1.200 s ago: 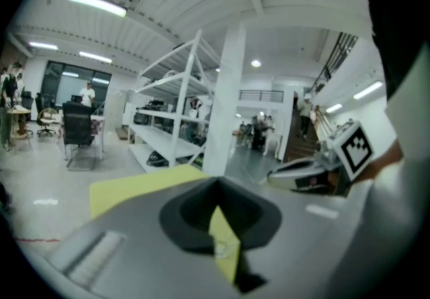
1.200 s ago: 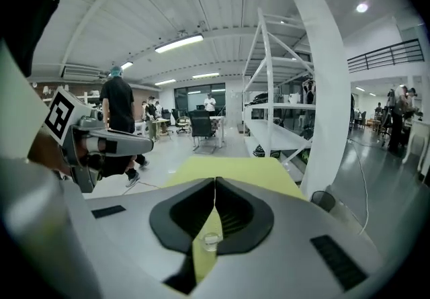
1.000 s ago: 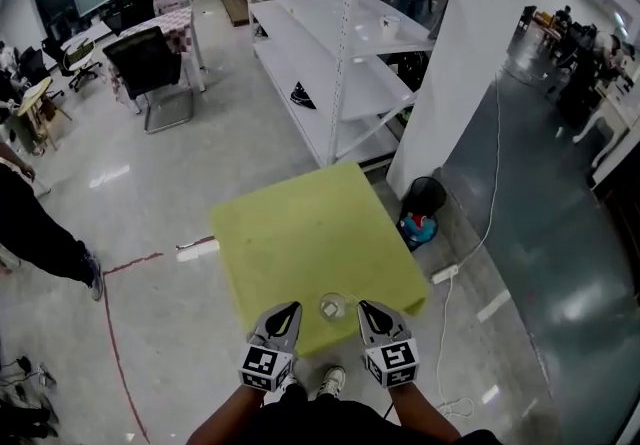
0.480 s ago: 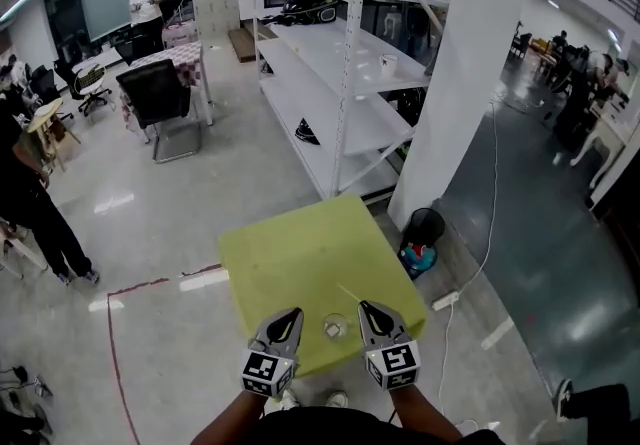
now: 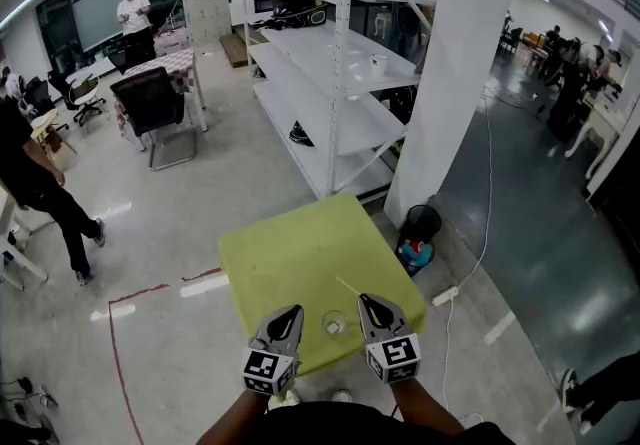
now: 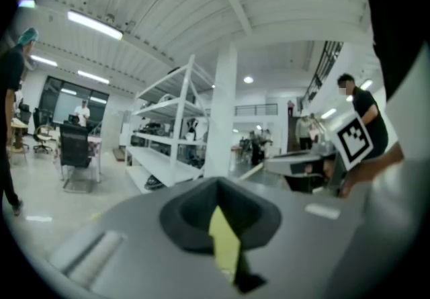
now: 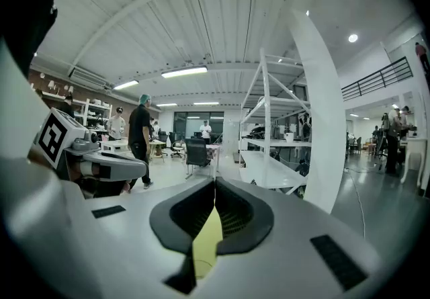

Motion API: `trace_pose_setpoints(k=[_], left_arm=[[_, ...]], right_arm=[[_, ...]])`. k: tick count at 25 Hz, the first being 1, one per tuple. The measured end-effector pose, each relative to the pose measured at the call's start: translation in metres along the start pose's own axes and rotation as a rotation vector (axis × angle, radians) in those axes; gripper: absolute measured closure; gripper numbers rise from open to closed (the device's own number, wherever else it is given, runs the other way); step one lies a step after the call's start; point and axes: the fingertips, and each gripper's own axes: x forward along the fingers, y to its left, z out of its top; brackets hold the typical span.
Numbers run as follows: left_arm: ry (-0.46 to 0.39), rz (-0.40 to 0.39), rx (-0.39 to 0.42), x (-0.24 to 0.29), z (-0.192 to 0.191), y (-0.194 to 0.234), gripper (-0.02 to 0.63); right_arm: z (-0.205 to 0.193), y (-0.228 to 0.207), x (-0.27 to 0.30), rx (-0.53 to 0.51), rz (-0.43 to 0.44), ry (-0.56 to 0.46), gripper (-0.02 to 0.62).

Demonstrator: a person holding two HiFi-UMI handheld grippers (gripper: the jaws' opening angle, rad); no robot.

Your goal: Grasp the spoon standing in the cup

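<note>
A small clear glass cup (image 5: 333, 323) stands near the front edge of the yellow-green table (image 5: 300, 253). A thin spoon (image 5: 347, 287) leans out of it toward the far right. My left gripper (image 5: 291, 314) hovers just left of the cup and my right gripper (image 5: 368, 303) just right of it, neither touching it. Both are shut with nothing held. In the left gripper view the jaws meet with only a yellow sliver of table below them, and the right gripper (image 6: 306, 166) shows at the right. In the right gripper view the jaws also meet, and the cup is hidden.
Behind the table stand a white shelf rack (image 5: 335, 83) and a white pillar (image 5: 455, 73). A black bin (image 5: 420, 223) and a blue bag (image 5: 415, 255) sit by the table's right corner, with a cable and power strip (image 5: 445, 295) on the floor. A person (image 5: 40, 183) walks at the left.
The head view has tilted up, so the table and cup sit lower in frame. Both grippers stay beside the cup. The person at the left has walked further into view.
</note>
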Motion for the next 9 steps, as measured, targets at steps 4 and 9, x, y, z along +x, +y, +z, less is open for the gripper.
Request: trace_pose_setpoints(k=[4,9], left_arm=[[0.007,0.000,-0.008,0.0010,0.0021,-0.0012,0.601],[-0.002,0.000,-0.006,0.0024,0.0046,-0.0016,0.601]], right_arm=[[-0.0016,-0.0026,-0.0005,0.008,-0.008,0.001,0.584],[-0.0026,-0.0036,0.0011,0.009,-0.007,0.001,0.584]])
